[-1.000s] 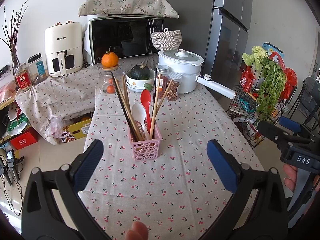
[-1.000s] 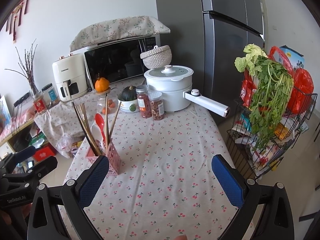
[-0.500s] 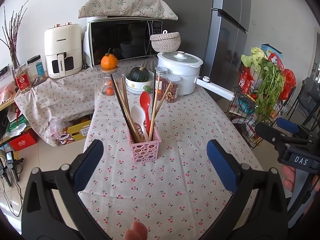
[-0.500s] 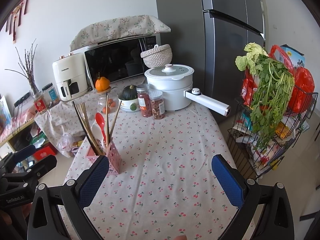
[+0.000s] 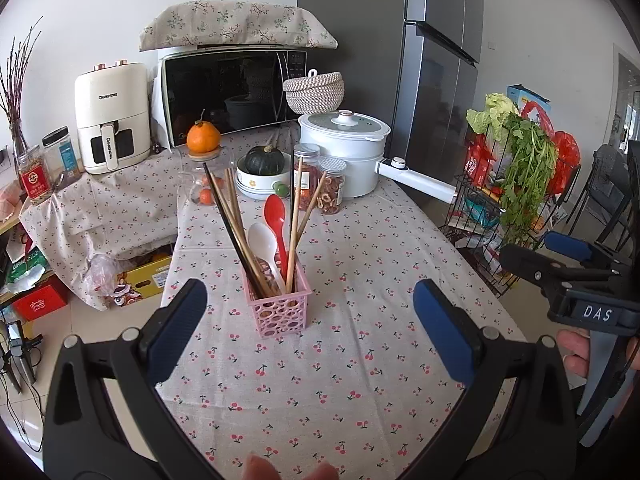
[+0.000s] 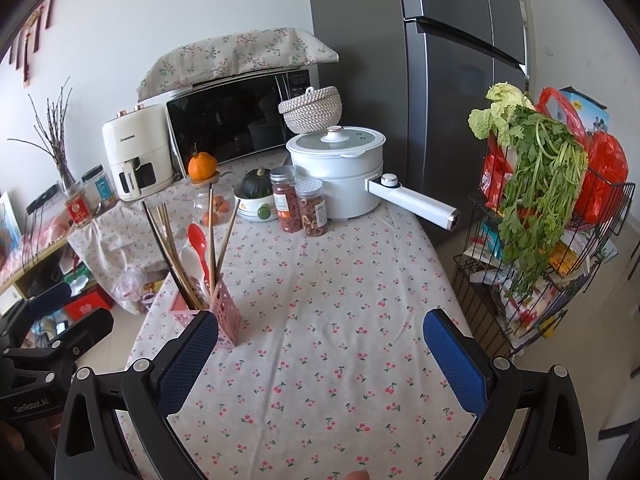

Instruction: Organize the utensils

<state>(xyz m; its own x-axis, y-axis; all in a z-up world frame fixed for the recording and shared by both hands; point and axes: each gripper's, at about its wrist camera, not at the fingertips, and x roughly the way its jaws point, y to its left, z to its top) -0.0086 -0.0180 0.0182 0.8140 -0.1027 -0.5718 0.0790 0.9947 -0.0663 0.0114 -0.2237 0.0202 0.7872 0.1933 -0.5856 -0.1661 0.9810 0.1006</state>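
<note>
- Pink perforated utensil basket (image 5: 279, 309) stands on the cherry-print tablecloth (image 5: 360, 280), toward the table's left edge, well short of the far end.
- It holds wooden chopsticks (image 5: 236, 236), a red spoon (image 5: 276, 216) and a white spoon (image 5: 262, 242), all leaning upright.
- Left gripper (image 5: 310, 322) hovers before the basket, fingers spread wide, grasping nothing.
- Right gripper (image 6: 320, 356) hangs over bare cloth to the basket's right, equally wide and empty.
- White electric pot (image 6: 340, 168) sits at the far end.

A white wall (image 5: 100, 8) backs the room, bright with daylight. A tall grey refrigerator (image 5: 432, 92) stands at the far right of the counter (image 5: 360, 264), which wears a cherry-print cloth. A lower side table (image 5: 120, 200) carries a microwave (image 5: 228, 92) under a floral cover. Pale tiles cover the floor (image 5: 92, 328). A black wire rack (image 6: 532, 300) stands at right.
</note>
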